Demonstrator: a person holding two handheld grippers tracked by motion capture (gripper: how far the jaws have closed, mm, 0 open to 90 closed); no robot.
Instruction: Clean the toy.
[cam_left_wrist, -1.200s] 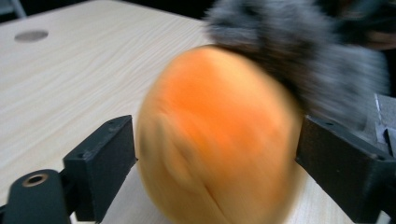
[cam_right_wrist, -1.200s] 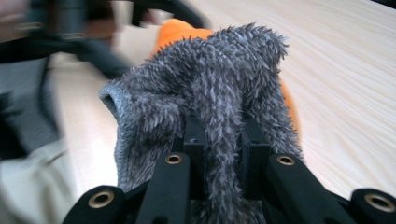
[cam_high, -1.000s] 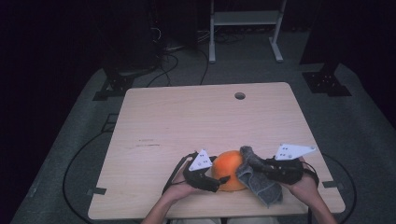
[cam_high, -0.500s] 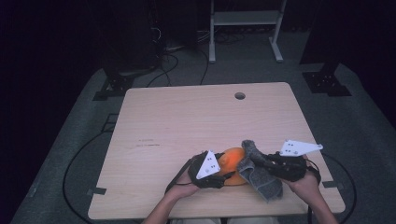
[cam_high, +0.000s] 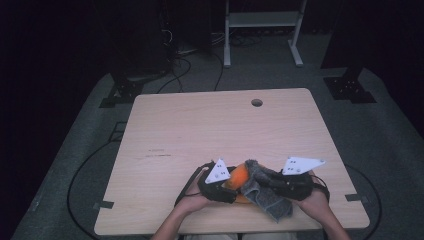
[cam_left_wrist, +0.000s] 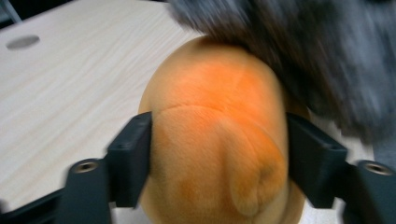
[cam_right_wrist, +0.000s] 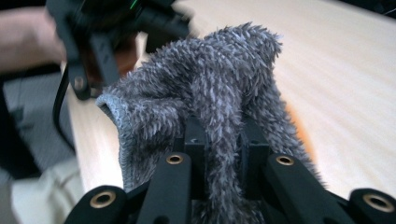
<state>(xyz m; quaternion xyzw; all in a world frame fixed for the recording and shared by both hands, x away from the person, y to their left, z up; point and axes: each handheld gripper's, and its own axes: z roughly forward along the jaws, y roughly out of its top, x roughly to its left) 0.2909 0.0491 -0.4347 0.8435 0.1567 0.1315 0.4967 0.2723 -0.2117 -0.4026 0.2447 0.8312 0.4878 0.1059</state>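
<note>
- The orange plush ball (cam_left_wrist: 217, 140) sits at the near edge of the surface (cam_high: 200, 130), close to the person's side and a little right of the middle, as the high view shows.
- In the left gripper view the ball lies between the two black fingers (cam_left_wrist: 128, 156), whose pads press against its flanks; the soft orange fabric bulges between them.
- The left gripper (cam_high: 226, 186) has just been closing on the ball, then eased a little, with the ball held between its fingers.
- A grey fuzzy cloth (cam_right_wrist: 210, 88) lies draped over the right side of the ball; in the left gripper view it is a blurred grey mass touching the ball's upper right.
- The right gripper (cam_right_wrist: 223, 154) has its fingers drawn narrow on a fold of that cloth, which rises in a ridge out of the pinch.
- In the high view the cloth (cam_high: 265, 192) hangs from the right gripper (cam_high: 280, 186) down toward the surface's near edge.
- Both hands rest at the near edge, the left hand (cam_high: 192, 202) and the right hand (cam_high: 315, 200) on either side of the ball.
- Farther off, the surface has a round hole (cam_high: 257, 102) near its far edge.
- Cables lie on the grey floor (cam_high: 75, 165) around the surface.
</note>
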